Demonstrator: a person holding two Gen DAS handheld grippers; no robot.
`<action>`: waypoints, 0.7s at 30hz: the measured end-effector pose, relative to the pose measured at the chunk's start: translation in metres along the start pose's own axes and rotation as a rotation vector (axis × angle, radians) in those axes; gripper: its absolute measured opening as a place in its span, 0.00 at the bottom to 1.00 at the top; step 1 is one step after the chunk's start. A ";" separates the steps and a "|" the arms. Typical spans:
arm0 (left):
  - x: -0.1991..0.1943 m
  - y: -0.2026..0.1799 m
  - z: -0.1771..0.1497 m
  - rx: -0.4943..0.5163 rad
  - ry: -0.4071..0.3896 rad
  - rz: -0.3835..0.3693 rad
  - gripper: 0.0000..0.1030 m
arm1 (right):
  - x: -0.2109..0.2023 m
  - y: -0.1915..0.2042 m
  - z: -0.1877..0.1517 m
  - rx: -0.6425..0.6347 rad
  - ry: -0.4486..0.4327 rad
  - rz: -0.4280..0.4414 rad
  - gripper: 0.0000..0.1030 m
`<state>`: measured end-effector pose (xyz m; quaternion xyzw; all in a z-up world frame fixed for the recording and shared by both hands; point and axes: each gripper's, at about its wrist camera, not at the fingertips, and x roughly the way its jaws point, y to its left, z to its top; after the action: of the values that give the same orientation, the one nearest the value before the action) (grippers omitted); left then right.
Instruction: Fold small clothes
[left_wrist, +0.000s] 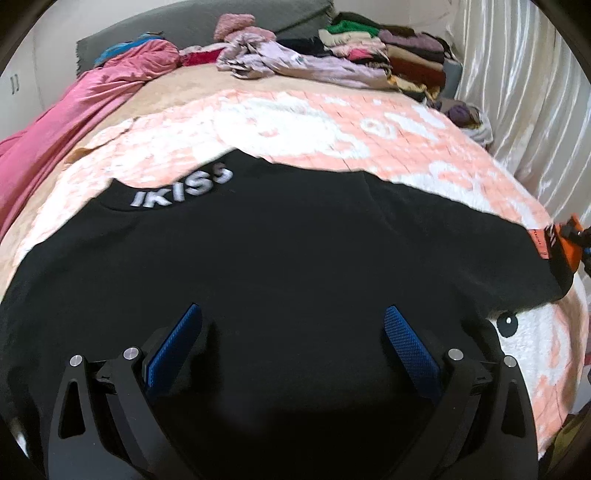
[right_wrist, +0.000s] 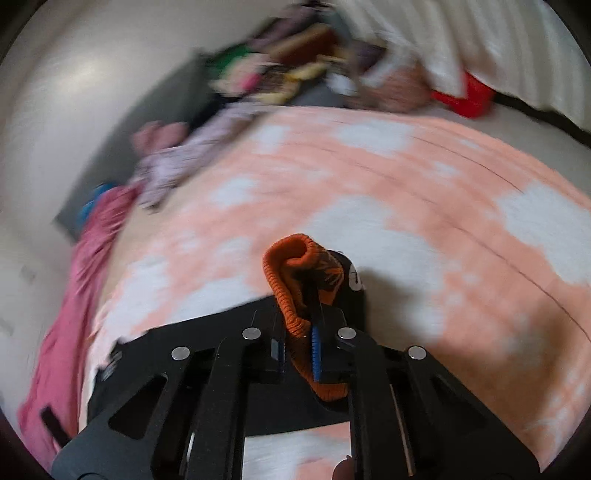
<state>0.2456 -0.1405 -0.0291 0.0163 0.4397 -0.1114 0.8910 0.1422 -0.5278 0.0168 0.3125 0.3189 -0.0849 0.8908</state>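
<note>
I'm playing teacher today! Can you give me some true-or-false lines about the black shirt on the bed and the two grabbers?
1. The right gripper pinches the orange cuff of the black shirt. True.
2. The left gripper is squeezing the shirt. False: its jaws stand wide open above the cloth.
3. The white letters on the shirt's collar read IKISS. True.
4. The blanket under the shirt is blue. False: it is peach and white.
5. The clothes pile sits at the bed's far end. True.
</note>
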 end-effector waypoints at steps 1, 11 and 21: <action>-0.003 0.004 0.000 -0.007 -0.006 0.002 0.96 | -0.003 0.013 -0.002 -0.028 -0.005 0.044 0.04; -0.047 0.066 -0.011 -0.098 -0.058 0.013 0.96 | 0.031 0.174 -0.043 -0.308 0.166 0.363 0.04; -0.041 0.074 -0.020 -0.150 -0.020 -0.104 0.96 | 0.055 0.234 -0.087 -0.458 0.259 0.498 0.45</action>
<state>0.2216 -0.0583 -0.0147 -0.0745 0.4382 -0.1242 0.8871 0.2220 -0.2869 0.0479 0.1809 0.3541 0.2487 0.8832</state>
